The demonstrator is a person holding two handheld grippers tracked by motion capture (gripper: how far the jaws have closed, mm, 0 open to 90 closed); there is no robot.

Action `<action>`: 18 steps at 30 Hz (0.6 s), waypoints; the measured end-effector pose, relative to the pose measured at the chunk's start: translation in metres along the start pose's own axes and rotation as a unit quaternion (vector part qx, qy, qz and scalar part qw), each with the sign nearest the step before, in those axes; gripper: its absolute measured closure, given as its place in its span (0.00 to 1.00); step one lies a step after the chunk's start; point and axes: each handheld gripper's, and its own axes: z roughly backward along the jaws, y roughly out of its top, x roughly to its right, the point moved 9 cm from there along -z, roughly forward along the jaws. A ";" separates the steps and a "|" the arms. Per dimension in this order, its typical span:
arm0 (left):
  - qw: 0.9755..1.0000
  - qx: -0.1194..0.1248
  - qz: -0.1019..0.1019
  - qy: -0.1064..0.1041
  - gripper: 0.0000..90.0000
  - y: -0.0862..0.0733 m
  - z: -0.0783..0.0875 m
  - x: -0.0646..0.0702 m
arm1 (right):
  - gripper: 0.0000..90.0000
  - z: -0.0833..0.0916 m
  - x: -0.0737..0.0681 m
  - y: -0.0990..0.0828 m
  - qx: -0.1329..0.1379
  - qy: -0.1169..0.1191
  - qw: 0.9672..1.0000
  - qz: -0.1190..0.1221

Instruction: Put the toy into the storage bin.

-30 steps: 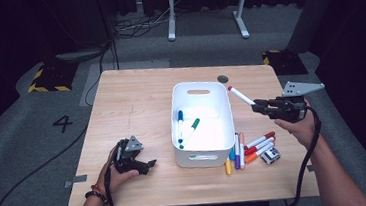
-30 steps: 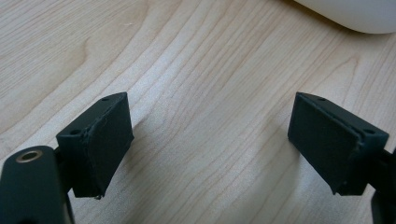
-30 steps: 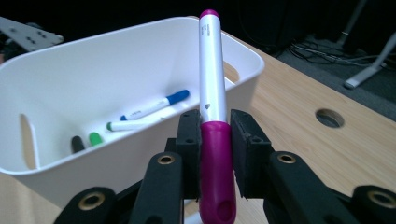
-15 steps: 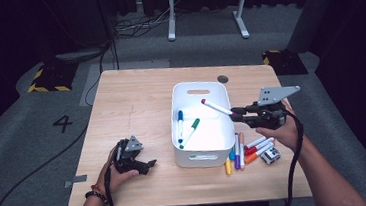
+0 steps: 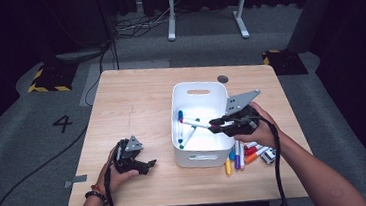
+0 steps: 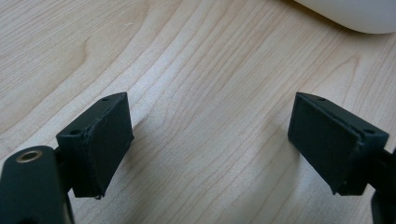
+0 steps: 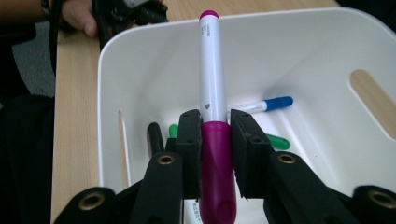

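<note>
so it's a light wood bench (image 5: 141, 106), grain running along it; a white bin (image 5: 200, 154) sits near the middle, closer to the right side; just beside its right front corner there's a little bunch of markers (image 5: 241, 155) lying flat on the wood (orange, purple, red, can't tell the rest); small dark round spot (image 5: 223, 79) behind the bin.

I see my left gripper (image 6: 212, 140) with its two black jaws spread wide over bare wooden table (image 6: 201, 70), nothing between them. The white bin (image 6: 355, 14) curves past the view's top right corner.
</note>
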 end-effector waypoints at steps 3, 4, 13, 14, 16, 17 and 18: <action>1.000 0.000 0.000 0.000 0.16 0.000 0.000 0.000 | 0.83 -0.009 -0.005 -0.001 -0.032 0.007 0.999 0.020; 1.000 0.001 0.000 -0.001 0.16 0.000 0.000 0.000 | 0.83 -0.011 -0.007 0.000 -0.038 0.010 0.999 0.021; 1.000 0.001 0.004 -0.002 0.16 0.000 0.000 0.001 | 0.83 -0.020 -0.018 -0.007 -0.091 0.029 0.995 0.038; 1.000 0.000 0.004 -0.002 0.16 0.000 0.000 0.001 | 0.83 -0.019 -0.019 -0.009 -0.096 0.032 0.994 0.044; 1.000 0.000 0.004 -0.002 0.16 0.000 0.000 0.001 | 0.83 -0.017 -0.019 -0.012 -0.100 0.033 0.994 0.041; 1.000 0.000 0.004 -0.001 0.16 0.000 0.000 0.001 | 0.83 -0.016 -0.019 -0.013 -0.103 0.030 0.993 0.043; 1.000 0.001 0.004 -0.001 0.16 0.000 0.000 0.001 | 0.83 -0.015 -0.019 -0.014 -0.106 0.028 0.993 0.045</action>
